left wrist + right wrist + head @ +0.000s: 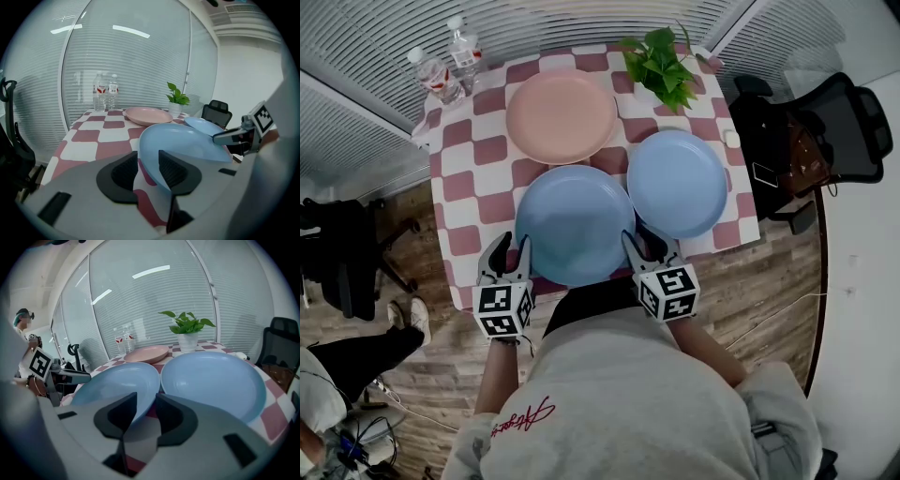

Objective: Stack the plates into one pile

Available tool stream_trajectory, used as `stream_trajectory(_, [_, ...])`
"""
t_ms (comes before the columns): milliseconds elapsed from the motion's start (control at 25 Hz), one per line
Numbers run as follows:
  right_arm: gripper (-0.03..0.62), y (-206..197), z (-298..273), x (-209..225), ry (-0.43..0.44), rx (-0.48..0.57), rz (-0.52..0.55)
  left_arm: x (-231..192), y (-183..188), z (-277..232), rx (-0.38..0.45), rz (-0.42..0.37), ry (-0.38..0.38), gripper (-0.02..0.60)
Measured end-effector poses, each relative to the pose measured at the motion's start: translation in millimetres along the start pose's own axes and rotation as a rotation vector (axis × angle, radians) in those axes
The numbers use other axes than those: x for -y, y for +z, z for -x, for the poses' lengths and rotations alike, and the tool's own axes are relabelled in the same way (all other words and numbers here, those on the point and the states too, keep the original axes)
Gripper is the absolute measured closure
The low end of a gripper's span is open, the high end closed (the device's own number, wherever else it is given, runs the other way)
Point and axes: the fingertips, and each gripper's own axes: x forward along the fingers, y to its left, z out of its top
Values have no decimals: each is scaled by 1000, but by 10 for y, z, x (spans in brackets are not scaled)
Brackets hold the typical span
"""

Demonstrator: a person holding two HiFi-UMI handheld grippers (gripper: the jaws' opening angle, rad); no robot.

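Cloth (478, 183) in checks lay mid-frame, wood floor (431, 361) below, blinds (581, 19) above; I saw left gripper (509, 251) and right gripper (649, 249) parted loosely astride the near plate (574, 223).

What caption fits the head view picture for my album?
Left gripper and right gripper straddle the near blue plate's rim; second blue plate and pink plate sit on the checked table.

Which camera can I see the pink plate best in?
The head view. It looks down on the pink plate, so its whole round shape shows, uncovered. The left gripper view and the right gripper view show it only far off and nearly side-on, as a thin pink oval.
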Motion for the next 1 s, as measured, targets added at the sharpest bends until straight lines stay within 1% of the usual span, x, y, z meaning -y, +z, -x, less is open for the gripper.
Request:
stream_trajectory(240, [477,-95,-62,36,12,-21,-95,-49,-81,-69,-27,85,-1,436])
stream_trajectory(360, [477,-105,-83,34,10,-29,-91,-43,-138,-117,-52,104,-7,436])
stream_trajectory(560, [477,-112,-94,23,4,-39,-91,-51,-196,-153,-70,101,10,436])
stream_trajectory(760, [477,-112,-106,37,-18,-39,-112,-32,-217,-188,-102,79,-6,437])
stream_trajectory(800, [480,-114,-105,36,-23,-41,-113,-21,-219,-186,-103,72,-9,442])
stream_trajectory(840, [483,-117,-104,34,-29,-45,-112,-12,-220,-183,-102,66,-9,460])
stream_trajectory(920, [487,-115,-106,30,-40,-54,-108,-9,-213,-181,-98,62,-1,465])
stream_trajectory(1000, [490,-114,-104,32,-45,-64,-110,-8,-211,-179,-97,76,5,466])
